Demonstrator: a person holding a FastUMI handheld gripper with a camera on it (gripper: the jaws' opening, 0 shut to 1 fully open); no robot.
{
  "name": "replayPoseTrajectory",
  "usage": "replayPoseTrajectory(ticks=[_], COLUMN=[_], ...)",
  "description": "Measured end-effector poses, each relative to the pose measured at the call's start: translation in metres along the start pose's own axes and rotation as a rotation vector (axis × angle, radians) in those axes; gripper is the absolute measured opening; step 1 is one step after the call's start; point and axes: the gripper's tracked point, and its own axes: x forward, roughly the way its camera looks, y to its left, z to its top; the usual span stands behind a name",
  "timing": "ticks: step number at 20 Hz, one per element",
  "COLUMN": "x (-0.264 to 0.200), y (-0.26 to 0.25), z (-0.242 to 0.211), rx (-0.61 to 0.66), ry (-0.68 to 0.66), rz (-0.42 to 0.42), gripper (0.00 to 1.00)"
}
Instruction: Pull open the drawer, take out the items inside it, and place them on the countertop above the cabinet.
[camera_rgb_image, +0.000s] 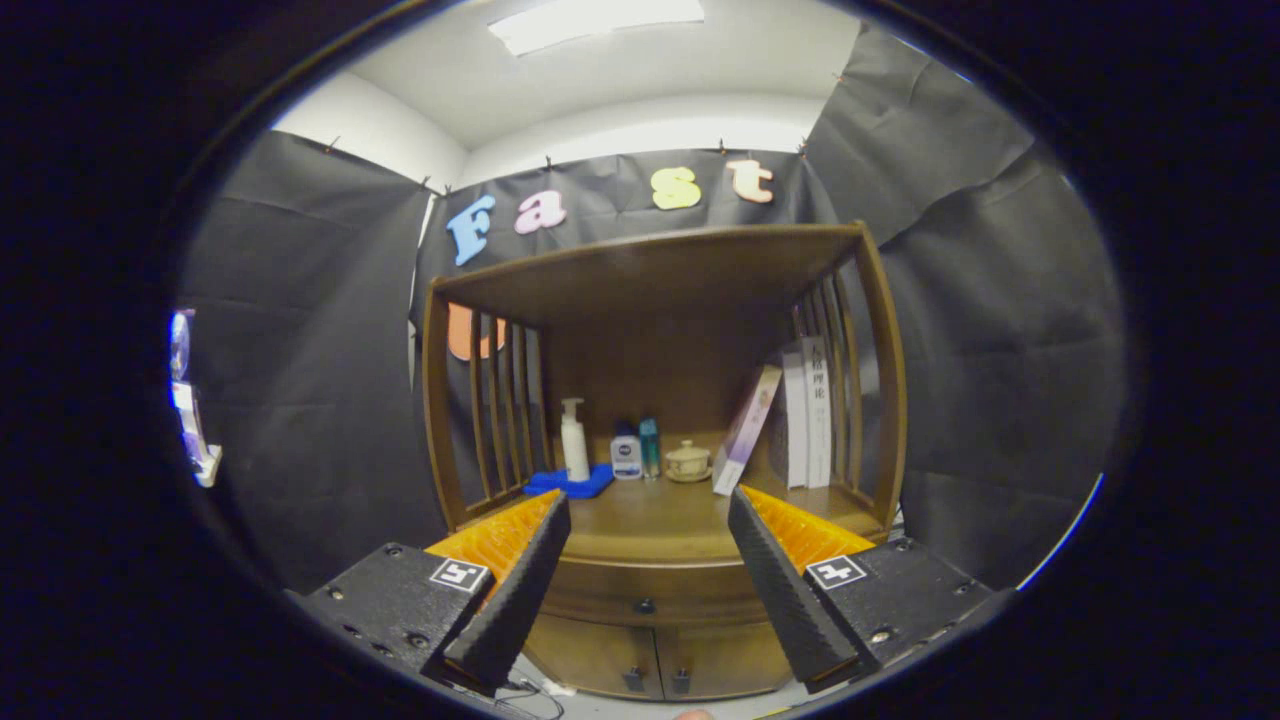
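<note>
Black cloth walls close in the booth, and in the middle of the frame stands a wooden cabinet (660, 400) with slatted sides and a flat top. Its open shelf serves as the desk (650, 510) where the items are meant to end up. Toward the back of it, at centre, stand a white pump bottle (573, 440) on a blue tray (570, 483), a small blue-capped bottle (626, 456), a teal bottle (650, 446) and a little lidded pot (688, 462). Right of these some books (805, 410) are upright, one leaning against them; all this is pushed back, which leaves the front of the desk bare for new things.

Below the desk's edge, in the lower centre of the frame, the drawer (650, 600) is shut, its dark knob (645, 606) facing out. Two small doors (655, 660) sit under it. Whatever lies inside cannot be seen.

The gripper (648, 580) is held back from the cabinet, its jaws spread wide and empty, touching nothing. The knob shows between them, so the approach looks aimed at it, and I judge the pull has not begun
</note>
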Motion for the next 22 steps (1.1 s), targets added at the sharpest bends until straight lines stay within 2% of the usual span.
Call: replayPoseTrajectory(ticks=[9,14,17,22], x=[0.057,0.087,0.098,0.112], y=[0.017,0.02,0.025,0.003], z=[-0.083,-0.123,-0.137,-0.169], rx=[-0.056,-0.041,-0.06,-0.118], ry=[0.112,0.177,0.196,0.236], rz=[0.003,0.003,0.001,-0.089], gripper=[1.0,0.99,0.95,0.78])
